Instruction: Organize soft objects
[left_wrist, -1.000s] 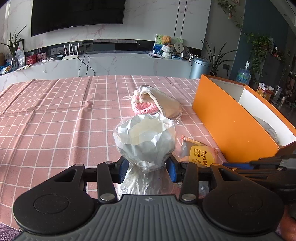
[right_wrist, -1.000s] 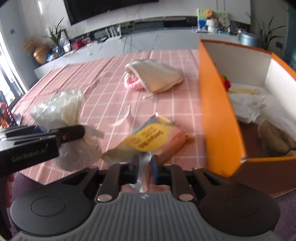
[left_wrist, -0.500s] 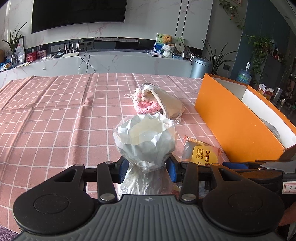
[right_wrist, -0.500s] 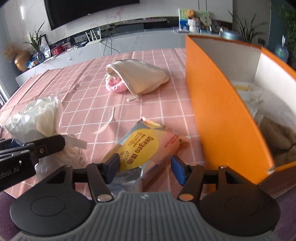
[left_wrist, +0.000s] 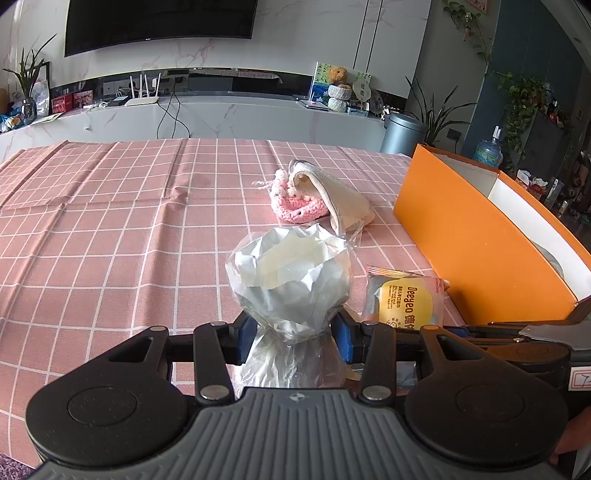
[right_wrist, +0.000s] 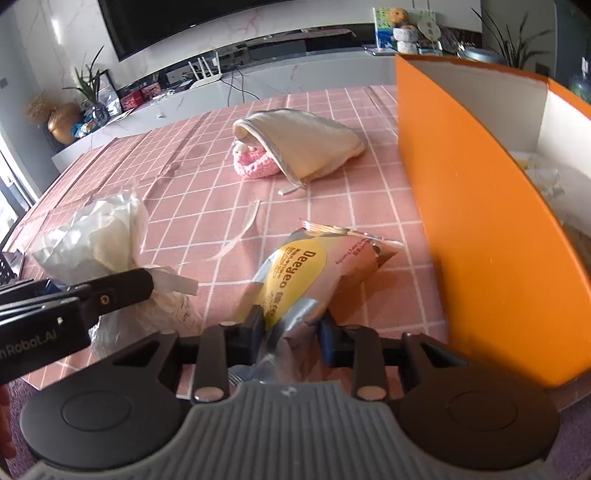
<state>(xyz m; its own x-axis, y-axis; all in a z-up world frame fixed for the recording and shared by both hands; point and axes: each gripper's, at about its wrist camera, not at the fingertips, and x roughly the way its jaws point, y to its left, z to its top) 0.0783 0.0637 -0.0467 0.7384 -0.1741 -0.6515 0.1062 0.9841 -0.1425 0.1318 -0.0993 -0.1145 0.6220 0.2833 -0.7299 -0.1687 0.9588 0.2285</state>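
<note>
Snack packet (right_wrist: 306, 273), yellow-labelled and puffy, lies low in the centre of the right wrist view with its near end pinched between the right tongs (right_wrist: 291, 332). Half a second back those jaws stood wide around it; they have just been closing, and now both pads press into the silvery crimped end, so the packet looks caught and, by my reading, ready to be lifted toward the orange box (right_wrist: 480, 229) filling the right side of the frame. In the left wrist view the same packet sits at lower right, just beside the box wall, flat on the pink checked surface (left_wrist: 110, 240). At lower centre there, the left tongs (left_wrist: 295, 334) are clamped partway closed on the neck of a clear plastic bag (left_wrist: 291, 273) stuffed with something white and soft; that grip reads the same as a second ago. Further up the frame, a cream pouch (left_wrist: 340, 199) lies over a pink crocheted piece (left_wrist: 295, 210), touching it, apart from both tongs. Inside the box, pale soft items show, too blurred to name.
</note>
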